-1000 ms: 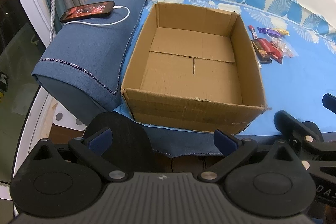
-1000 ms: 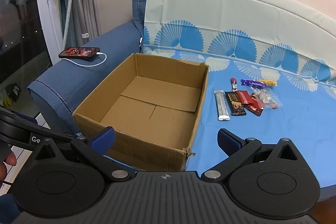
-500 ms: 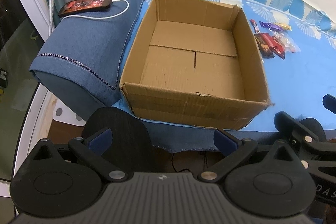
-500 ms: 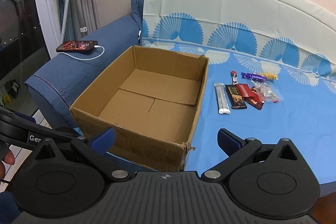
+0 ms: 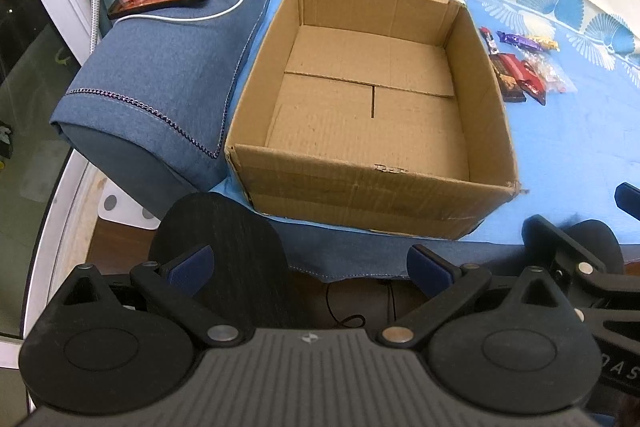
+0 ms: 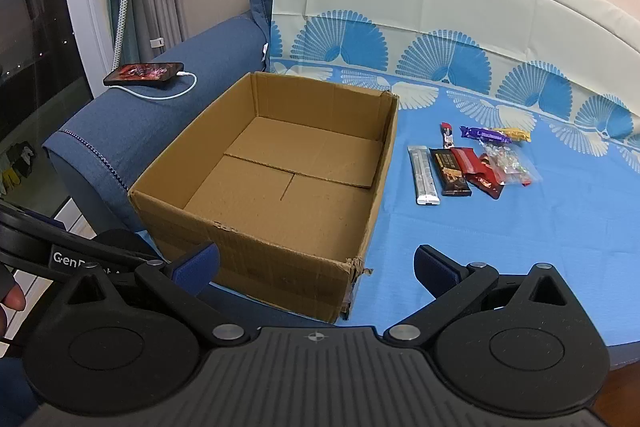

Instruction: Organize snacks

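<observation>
Both grippers hover at the near edge, jaws wide apart, nothing held: left gripper (image 5: 308,261), right gripper (image 6: 316,263). Cardboard box (image 6: 256,195) sits just ahead, empty. Snacks (image 6: 472,163) lie clustered on the blue sheet (image 6: 540,227), right of the box, apart from it. They look light, thin and crinkly, likely slippery. The silver bar (image 6: 423,174) is the nearest; pinch across its narrow middle. Clear candy bag (image 6: 508,163) is soft; grab bunched film. Phone (image 6: 144,74) on the armrest.

The left gripper (image 5: 310,261) is held low with its two blue-tipped fingers (image 5: 190,263) spread wide and gripping nothing. The right gripper (image 6: 316,267) is beside it, also wide apart, with nothing between its fingers (image 6: 434,267).
</observation>
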The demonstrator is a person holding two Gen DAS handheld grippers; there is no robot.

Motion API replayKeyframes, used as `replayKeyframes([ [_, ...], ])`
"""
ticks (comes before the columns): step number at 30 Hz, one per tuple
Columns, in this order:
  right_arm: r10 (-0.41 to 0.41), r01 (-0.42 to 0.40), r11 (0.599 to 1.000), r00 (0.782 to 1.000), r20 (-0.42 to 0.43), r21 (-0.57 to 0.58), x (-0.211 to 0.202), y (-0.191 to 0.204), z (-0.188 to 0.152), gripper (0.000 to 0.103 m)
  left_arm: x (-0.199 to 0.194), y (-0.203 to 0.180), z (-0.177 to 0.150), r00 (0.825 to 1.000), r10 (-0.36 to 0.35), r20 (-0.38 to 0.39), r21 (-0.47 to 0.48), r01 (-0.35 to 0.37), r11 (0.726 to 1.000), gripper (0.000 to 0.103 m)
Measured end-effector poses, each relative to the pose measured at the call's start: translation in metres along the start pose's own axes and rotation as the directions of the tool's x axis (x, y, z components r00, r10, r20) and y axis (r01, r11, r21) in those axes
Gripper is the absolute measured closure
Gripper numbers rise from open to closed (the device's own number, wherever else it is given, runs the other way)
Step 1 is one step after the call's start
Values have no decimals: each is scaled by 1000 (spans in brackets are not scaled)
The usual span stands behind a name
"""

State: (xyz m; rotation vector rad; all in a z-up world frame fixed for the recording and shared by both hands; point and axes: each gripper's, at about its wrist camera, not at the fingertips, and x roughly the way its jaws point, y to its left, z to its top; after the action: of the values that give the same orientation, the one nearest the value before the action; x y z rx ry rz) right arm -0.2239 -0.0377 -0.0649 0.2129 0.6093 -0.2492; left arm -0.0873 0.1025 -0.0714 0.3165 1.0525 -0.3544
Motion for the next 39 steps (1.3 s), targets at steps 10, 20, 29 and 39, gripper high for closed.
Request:
replayKeyframes([
  [10,13,-12,1000,1000,-19,18,4,-2,0,0,4,-1,1,1000,1,-14,1,-1,1000,0],
  [20,13,-12,1000,999,-30,28,6,-4,1,0,7,-3,1,1000,3,-27,8,-3,1000,0],
  [29,14,-12,999,999,-36,33,9,-5,0,0,10,-5,1,999,5,-35,11,-4,1000,0],
  [39,9,-8,999,1000,-30,36,9,-7,0,0,9,-8,2,1000,10,-22,17,-9,1000,0],
])
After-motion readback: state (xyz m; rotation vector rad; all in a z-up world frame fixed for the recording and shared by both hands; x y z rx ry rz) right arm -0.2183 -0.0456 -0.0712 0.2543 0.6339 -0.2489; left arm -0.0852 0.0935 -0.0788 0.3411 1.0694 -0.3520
